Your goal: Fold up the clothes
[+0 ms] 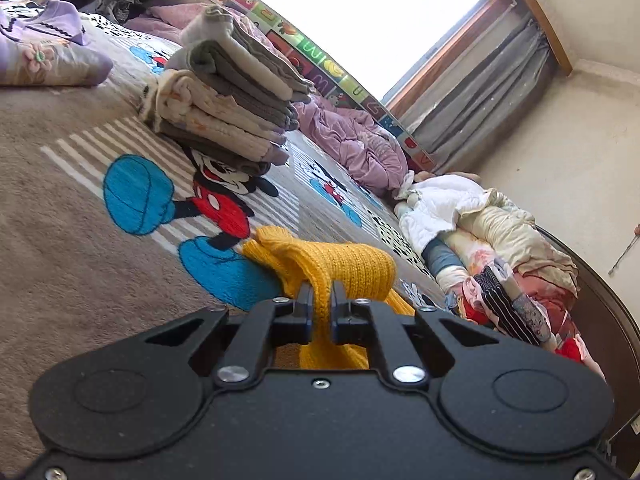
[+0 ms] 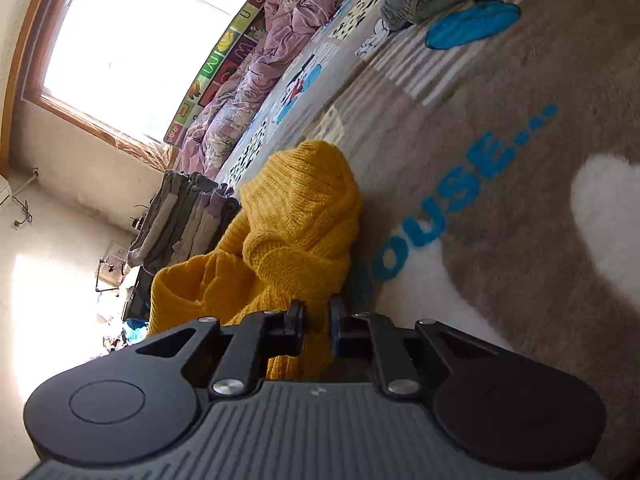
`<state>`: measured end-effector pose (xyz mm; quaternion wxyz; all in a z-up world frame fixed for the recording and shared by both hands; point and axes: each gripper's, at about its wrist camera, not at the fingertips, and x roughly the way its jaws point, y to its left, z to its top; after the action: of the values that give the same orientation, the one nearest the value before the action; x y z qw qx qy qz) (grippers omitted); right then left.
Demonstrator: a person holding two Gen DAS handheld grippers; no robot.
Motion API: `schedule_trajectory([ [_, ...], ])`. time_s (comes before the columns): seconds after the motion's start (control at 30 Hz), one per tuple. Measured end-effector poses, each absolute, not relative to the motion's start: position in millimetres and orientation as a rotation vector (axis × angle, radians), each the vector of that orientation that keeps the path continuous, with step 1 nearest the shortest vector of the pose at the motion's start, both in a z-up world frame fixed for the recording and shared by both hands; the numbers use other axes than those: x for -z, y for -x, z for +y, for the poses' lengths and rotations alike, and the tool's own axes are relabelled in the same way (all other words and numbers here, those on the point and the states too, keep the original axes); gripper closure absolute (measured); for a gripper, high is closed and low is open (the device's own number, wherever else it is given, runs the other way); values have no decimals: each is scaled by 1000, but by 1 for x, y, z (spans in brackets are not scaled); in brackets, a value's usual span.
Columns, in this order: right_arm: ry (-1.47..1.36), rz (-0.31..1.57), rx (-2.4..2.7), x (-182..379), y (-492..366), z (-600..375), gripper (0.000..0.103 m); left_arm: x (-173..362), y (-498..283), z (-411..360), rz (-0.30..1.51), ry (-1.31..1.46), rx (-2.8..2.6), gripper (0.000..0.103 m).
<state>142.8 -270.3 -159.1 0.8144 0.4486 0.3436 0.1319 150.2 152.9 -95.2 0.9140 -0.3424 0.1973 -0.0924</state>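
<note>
Blue lettering "OUSE..." runs across a brown cartoon-mouse blanket in a sunlit room with a window. A stack of folded clothes stands on it. Left gripper and right gripper each clench the yellow knit sweater, which is bunched on the blanket.
</note>
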Motion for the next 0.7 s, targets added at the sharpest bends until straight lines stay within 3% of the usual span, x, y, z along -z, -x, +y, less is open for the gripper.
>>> schedule_trajectory([
  [0.27,-737,790,-321,142,-117,-222,86,105,-110,189,439,794,29,98],
  [0.3,-692,781,-312,135,-117,-217,78,107,-108,191,445,796,18,98],
  [0.37,-603,740,-291,121,-118,-206,52,113,-108,196,471,816,33,94],
  [0.4,-560,719,-280,115,-120,-201,34,117,-108,198,485,826,44,85],
  [0.43,-520,700,-269,111,-123,-197,28,119,-107,196,494,830,52,78],
  [0.5,-449,668,-251,106,-131,-190,28,123,-106,194,511,836,68,57],
  [0.6,-391,701,-238,112,-153,-183,29,127,-110,183,539,800,85,58],
  [0.63,-377,708,-239,115,-158,-181,36,128,-112,177,545,771,87,59],
  [0.67,-366,708,-243,119,-162,-179,41,129,-114,172,549,737,88,78],
  [0.7,-356,700,-242,121,-164,-178,55,127,-115,167,544,694,84,96],
])
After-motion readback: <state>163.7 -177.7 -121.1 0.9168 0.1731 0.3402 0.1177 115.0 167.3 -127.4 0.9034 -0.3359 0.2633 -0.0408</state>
